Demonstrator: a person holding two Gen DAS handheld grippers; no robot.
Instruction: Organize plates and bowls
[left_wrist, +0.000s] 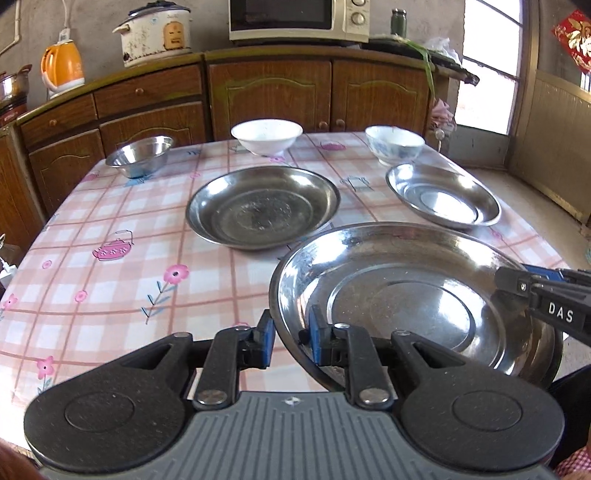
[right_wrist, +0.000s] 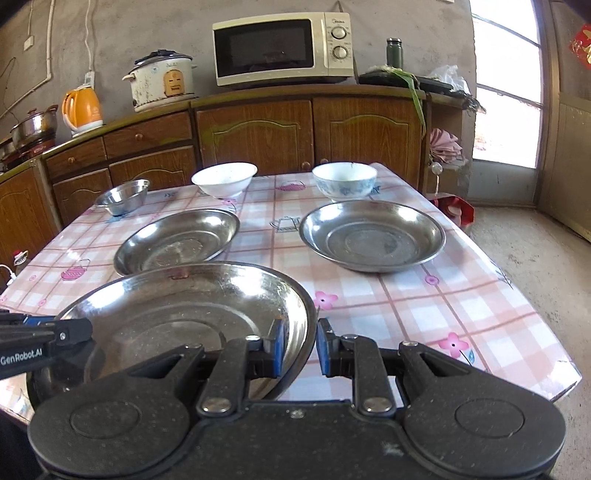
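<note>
Steel: three plates (left_wrist: 413, 295), one bowl (left_wrist: 140, 155)

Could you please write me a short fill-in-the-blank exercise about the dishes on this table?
1. Both grippers grip the rim of one large steel ____.
2. Two more round steel plates lie on the checked ____.
3. The far row has a small steel bowl, a plain white bowl and a ____-patterned white bowl.

Missing: plate; tablecloth; blue

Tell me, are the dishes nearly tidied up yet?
Barely started. Nothing is stacked. Both tongs, left tongs and right tongs, grip the big round steel plate. Two steel plates, two white china bowls and a steel bowl still sit apart.
</note>
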